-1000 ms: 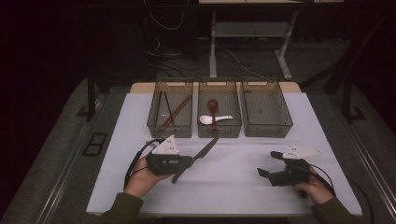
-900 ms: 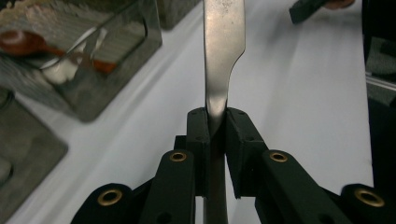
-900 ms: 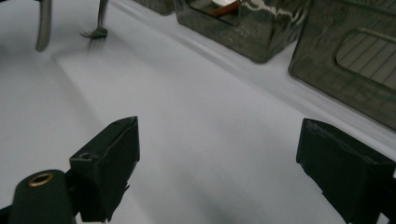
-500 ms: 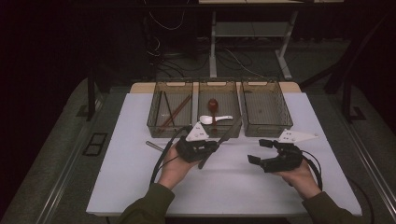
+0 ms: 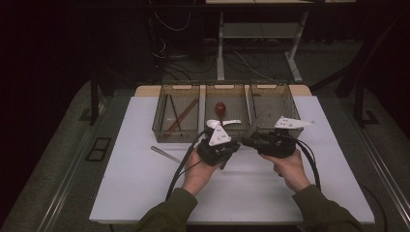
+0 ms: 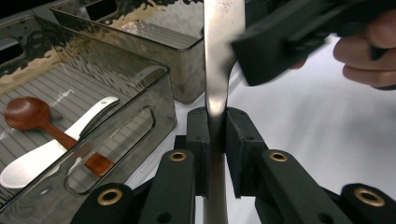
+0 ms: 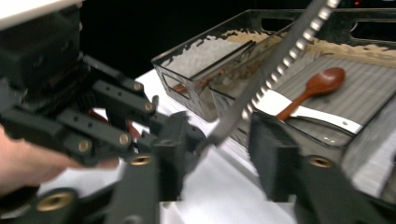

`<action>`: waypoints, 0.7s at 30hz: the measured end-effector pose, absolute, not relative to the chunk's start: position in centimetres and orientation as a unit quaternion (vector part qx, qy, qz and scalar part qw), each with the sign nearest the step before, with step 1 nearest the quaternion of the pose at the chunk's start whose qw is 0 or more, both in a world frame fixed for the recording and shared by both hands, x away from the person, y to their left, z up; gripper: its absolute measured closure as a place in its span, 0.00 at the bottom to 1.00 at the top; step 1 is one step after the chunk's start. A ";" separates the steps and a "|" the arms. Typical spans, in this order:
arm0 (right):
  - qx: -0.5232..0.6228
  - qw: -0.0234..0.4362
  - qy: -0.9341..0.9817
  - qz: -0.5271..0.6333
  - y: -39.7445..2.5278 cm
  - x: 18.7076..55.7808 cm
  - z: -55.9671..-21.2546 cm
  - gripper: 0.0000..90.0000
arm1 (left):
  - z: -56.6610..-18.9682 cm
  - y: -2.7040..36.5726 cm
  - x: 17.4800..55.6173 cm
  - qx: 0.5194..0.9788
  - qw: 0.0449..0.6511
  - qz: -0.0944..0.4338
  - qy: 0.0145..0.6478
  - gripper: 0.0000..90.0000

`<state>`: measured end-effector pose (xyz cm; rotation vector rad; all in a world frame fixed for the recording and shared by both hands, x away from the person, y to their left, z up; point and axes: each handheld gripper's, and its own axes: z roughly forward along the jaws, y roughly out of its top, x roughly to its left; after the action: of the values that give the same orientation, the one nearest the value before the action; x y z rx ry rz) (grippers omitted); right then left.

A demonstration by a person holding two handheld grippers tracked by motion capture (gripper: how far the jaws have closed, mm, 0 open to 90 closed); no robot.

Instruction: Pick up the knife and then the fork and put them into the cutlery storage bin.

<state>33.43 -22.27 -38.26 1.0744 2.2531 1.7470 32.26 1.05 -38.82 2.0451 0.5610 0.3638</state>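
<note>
Handover in progress near the middle of the desk (image 5: pixel 145 193), just in front of the three trays along its far edge. The left gripper (image 6: pixel 215 135) is clenched on the handle of a serrated knife (image 7: pixel 275 74), blade pointing up and away toward the trays. The right gripper (image 7: pixel 224 140) comes in around the blade, jaws spread wide with the knife between them, not yet closed. My read: the next move calls for the right jaws to pinch squarely before the left lets go. In the middle tray (image 5: pixel 212 126) lie a wooden spoon (image 6: pixel 42 121) and a white spoon (image 6: pixel 51 154). No readable writing or brands anywhere.
</note>
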 end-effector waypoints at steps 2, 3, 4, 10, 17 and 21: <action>0.355 0.051 0.732 0.579 -22.0 33.7 -38.1 0.89 | -38.9 1.1 32.3 0.834 0.480 0.146 0.230 0.88; 0.354 0.049 0.729 0.584 -22.1 33.8 -38.0 0.92 | -38.8 1.1 32.3 0.832 0.484 0.143 0.232 0.88; 0.351 0.042 0.727 0.589 -22.0 33.9 -37.9 0.95 | -38.9 1.0 32.3 0.823 0.496 0.138 0.239 0.88; 0.349 0.057 0.735 0.579 -22.0 34.1 -36.3 0.98 | -38.9 1.6 32.3 0.821 0.504 0.124 0.239 0.79; 0.355 0.089 0.749 0.552 -23.8 35.3 -34.0 0.98 | -39.4 3.6 31.8 0.833 0.499 0.095 0.218 0.61; 0.368 0.113 0.752 0.535 -25.1 36.1 -32.4 0.98 | -39.7 5.4 31.2 0.838 0.494 0.086 0.215 0.53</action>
<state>36.07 -25.10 -32.44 1.0797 2.2081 1.5690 31.24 5.40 -39.67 2.0320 0.5206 0.2081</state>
